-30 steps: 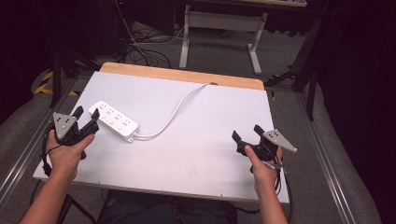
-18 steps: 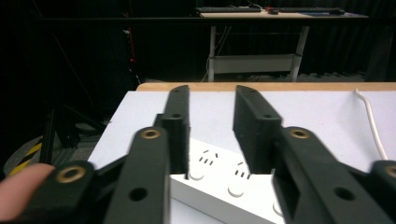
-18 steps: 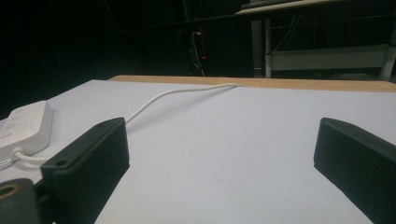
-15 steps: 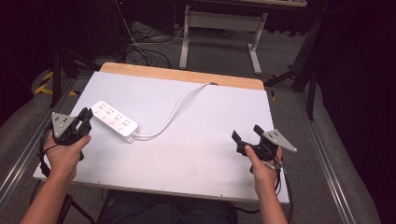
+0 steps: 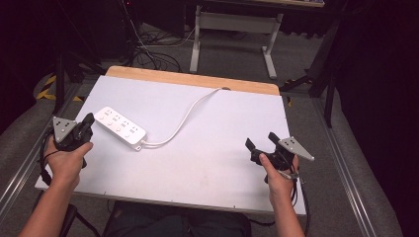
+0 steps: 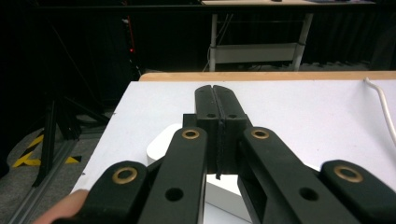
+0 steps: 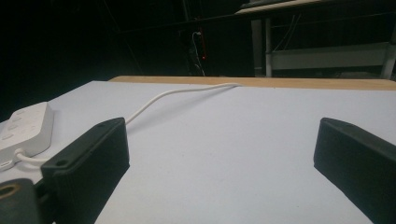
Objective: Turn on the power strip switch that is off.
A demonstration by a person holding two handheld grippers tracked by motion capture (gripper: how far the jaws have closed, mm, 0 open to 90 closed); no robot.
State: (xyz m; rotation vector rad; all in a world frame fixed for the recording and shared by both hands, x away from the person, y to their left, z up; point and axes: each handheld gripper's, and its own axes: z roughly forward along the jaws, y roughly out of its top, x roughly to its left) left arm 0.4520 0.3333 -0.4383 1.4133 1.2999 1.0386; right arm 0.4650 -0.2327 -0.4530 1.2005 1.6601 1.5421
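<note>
On the white tabletop point(image 5: 207, 148), a white power strip point(image 5: 120, 128) lies at about ten o'clock from the centre in the high view, slanted so that its long axis runs from ten toward four, and its white cable point(image 5: 184, 120) leaves the four-o'clock end and curves up toward twelve, reaching the wooden strip point(image 5: 192, 79) along the far edge. The left tongs point(image 5: 87, 125) sit at nine o'clock, just beside the near-left end of the power strip; their jaws have just been closing and are now pressed together with nothing between them, which the left gripper view shows plainly, the two black jaws point(image 6: 216, 100) meeting over the tabletop with the rounded end of the power strip point(image 6: 161, 144) just below and behind them. The right tongs point(image 5: 261, 143) rest at four o'clock, well apart from the strip, held in the right hand point(image 5: 277, 174), with their jaws spread wide over bare tabletop.
</note>
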